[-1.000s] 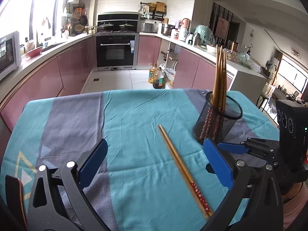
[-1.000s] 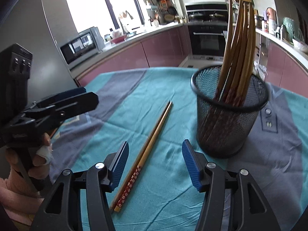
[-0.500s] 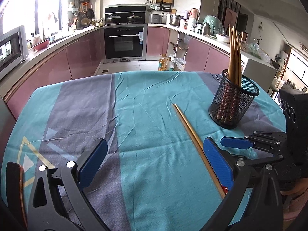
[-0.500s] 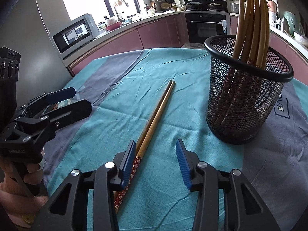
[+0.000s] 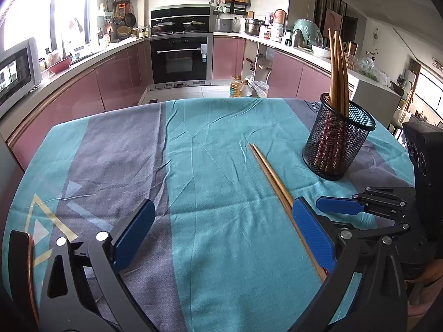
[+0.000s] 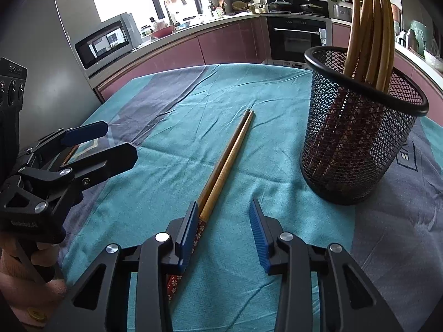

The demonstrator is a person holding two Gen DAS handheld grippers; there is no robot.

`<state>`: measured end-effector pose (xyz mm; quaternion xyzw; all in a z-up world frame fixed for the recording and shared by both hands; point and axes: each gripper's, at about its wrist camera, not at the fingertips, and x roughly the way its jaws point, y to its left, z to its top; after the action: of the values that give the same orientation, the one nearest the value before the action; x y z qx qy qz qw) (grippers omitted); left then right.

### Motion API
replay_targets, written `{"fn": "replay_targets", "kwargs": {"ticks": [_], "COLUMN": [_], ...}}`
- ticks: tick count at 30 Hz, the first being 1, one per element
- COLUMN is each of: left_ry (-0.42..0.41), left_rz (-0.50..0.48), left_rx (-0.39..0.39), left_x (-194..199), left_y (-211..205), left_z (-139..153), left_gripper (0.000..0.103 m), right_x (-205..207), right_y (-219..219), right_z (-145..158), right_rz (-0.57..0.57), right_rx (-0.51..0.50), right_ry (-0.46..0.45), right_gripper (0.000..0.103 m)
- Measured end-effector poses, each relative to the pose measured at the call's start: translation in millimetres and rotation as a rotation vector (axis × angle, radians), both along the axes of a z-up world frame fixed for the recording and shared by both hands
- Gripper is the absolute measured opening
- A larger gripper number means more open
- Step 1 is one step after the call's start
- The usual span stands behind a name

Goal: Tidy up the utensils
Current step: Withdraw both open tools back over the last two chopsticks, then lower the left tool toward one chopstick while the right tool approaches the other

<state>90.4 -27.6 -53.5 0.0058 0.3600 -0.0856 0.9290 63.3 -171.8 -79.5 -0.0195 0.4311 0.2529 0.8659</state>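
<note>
While I am looking through the left wrist view, the pair of chopsticks (image 5: pixel 272 175) is lying flat on the tablecloth (image 5: pixel 221 235), its long axis running diagonally from slim tips at centre toward the lower right, where the near end is passing behind my left gripper's (image 5: pixel 221 238) right finger (image 5: pixel 311 235). That gripper is standing wide open, holding nothing. The mesh holder (image 5: pixel 336 144) is standing upright to the right of the pair, with more chopsticks leaning inside it.

Switching to the right wrist view, I am seeing the pair (image 6: pixel 225 163) pointing away from me, tips up and slightly right, the red flower-patterned handle end nearest. My right gripper (image 6: pixel 224 229) is closing, the handle end lying just inside its left pad, and I cannot tell whether that pad is touching it. The sticks are plain brown wood. The cloth is teal with grey bands, and pink kitchen cabinets (image 6: pixel 227 44) and an oven (image 6: pixel 297 37) are lining the room behind.
</note>
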Motion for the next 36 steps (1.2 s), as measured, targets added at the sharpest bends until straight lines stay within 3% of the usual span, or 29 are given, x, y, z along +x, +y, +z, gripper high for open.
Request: {"fn": "replay_targets", "kwargs": {"ticks": [16,36], "left_ry": [0.019,0.163], "left_rz": [-0.014,-0.144], "left_rx": [-0.005,0.05], "left_x": [2,29], "left_y": [0,-53], "left_z": [-9,-43], "left_gripper": [0.097,0.065], "right_x": [3,9], "right_y": [-1,-32], "right_z": [-2,-3], "right_rz": [-0.027,-0.052], "right_rx": [-0.003,0.073], "right_ry": [0.016,0.065], "right_gripper": [0.027,0.023]}}
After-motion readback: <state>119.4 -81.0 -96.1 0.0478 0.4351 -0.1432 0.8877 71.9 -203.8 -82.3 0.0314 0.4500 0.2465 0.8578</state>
